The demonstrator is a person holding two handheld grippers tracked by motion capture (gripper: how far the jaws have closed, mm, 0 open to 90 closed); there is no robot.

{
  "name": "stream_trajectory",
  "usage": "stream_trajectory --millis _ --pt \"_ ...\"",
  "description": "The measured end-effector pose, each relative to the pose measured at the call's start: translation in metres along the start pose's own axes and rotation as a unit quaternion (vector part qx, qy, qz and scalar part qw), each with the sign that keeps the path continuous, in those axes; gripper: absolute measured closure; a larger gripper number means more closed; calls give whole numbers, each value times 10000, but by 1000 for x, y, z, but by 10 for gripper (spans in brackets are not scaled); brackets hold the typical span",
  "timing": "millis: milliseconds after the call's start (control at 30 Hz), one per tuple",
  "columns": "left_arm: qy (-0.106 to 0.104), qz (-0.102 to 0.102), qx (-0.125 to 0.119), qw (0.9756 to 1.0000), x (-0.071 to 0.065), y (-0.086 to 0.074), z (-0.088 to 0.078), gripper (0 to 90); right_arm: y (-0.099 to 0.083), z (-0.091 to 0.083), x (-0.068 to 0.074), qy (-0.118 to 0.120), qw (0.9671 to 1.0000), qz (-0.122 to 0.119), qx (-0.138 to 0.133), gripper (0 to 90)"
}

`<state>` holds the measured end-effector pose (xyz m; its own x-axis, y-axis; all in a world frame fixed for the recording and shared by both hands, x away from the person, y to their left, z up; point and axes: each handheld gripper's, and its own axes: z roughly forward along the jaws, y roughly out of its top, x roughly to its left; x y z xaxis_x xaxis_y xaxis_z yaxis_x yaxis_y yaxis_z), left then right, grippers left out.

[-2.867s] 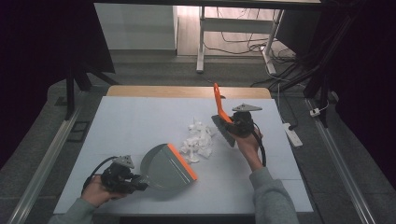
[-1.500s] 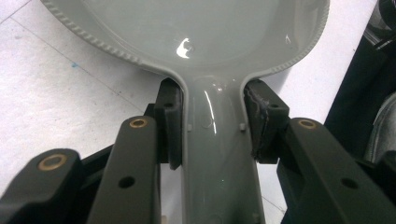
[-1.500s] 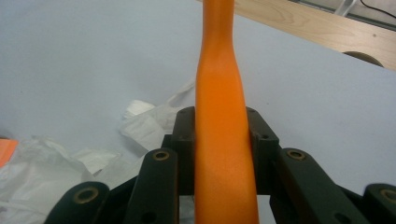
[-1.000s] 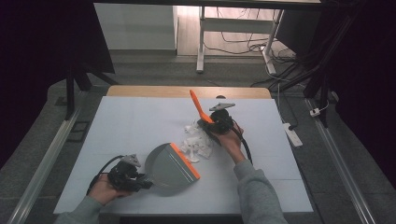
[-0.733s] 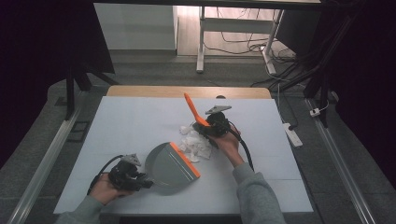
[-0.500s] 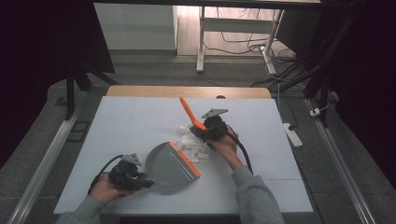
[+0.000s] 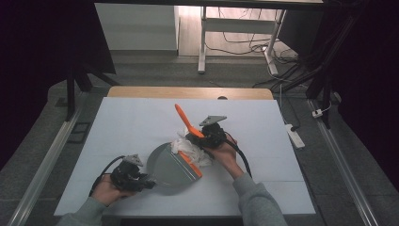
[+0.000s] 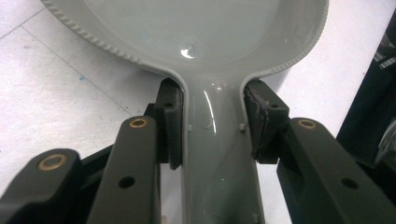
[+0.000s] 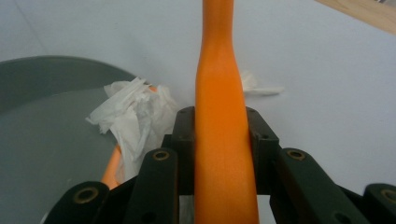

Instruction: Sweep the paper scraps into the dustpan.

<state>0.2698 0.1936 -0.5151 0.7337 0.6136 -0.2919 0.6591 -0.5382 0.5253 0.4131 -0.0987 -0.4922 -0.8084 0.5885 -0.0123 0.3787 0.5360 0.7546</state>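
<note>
The left gripper (image 8: pixel 212 130) clamps both pads on the smooth grey plastic handle of the round, ridged-rim dustpan (image 7: pixel 170 165). Beside the dustpan's orange lip, crumpled white paper scraps (image 7: pixel 192 149) sit bunched, possibly partly on the pan. Just beyond that lip, the right gripper (image 9: pixel 223 140) is closed tight around the glossy, tapered orange brush handle (image 7: pixel 183 118).

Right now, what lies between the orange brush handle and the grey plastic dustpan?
Crumpled white paper scraps lie at the grey plastic dustpan's orange lip, below the orange brush handle; the high view shows it.
</note>
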Motion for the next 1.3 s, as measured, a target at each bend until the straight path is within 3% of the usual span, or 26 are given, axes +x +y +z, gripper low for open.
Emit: stream_trajectory --millis 167,433,700,900,1100,1300 --pt "-2 0 -3 10000 0 0 0 613 -2 -3 15 183 9998 -66 -17 703" --pt "4 -4 -1 10000 0 0 0 613 -1 -4 38 418 9985 -363 8 703" --pt "7 -7 -2 10000 0 0 0 613 4 -8 53 595 9966 -545 -134 703" --pt "14 -9 -3 10000 0 0 0 613 7 -21 44 471 9970 -466 -404 703" --pt "17 -13 -1 10000 0 0 0 613 6 -37 24 247 9976 -174 -628 703" --pt "22 -8 -7 10000 0 0 -1 613 3 -43 9 38 9974 52 -716 703"
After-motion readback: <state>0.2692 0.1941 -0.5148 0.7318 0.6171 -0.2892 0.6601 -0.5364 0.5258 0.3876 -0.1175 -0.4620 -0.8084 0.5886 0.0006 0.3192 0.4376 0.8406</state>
